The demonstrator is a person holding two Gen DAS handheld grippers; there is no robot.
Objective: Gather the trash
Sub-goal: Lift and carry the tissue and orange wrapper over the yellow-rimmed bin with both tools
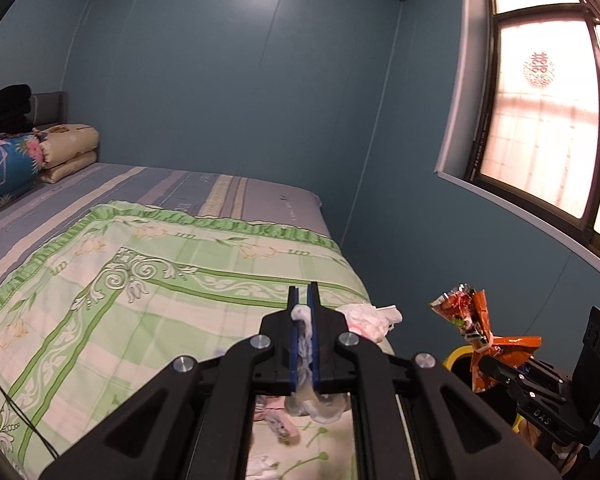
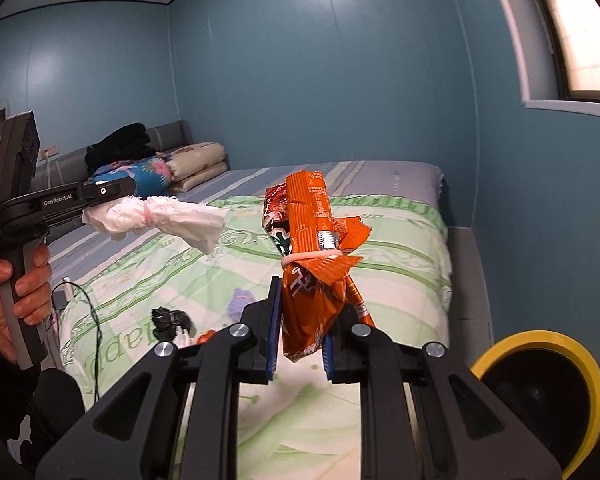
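Crinkled orange foil wrapper (image 2: 312, 256); soft white tissue wad (image 2: 156, 218).

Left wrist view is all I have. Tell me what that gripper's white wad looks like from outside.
Observer: From the right wrist view, the white tissue bundle sticks out past the left gripper, tied round with a pink band.
Operator: Describe the bin.
Observer: A yellow-rimmed bin stands beside the bed; its black inside shows no contents.
Operator: Report any trash left on the bed.
Observer: A crumpled black bag lies on the green bedspread, behind the right gripper, which clamps the orange snack wrapper.
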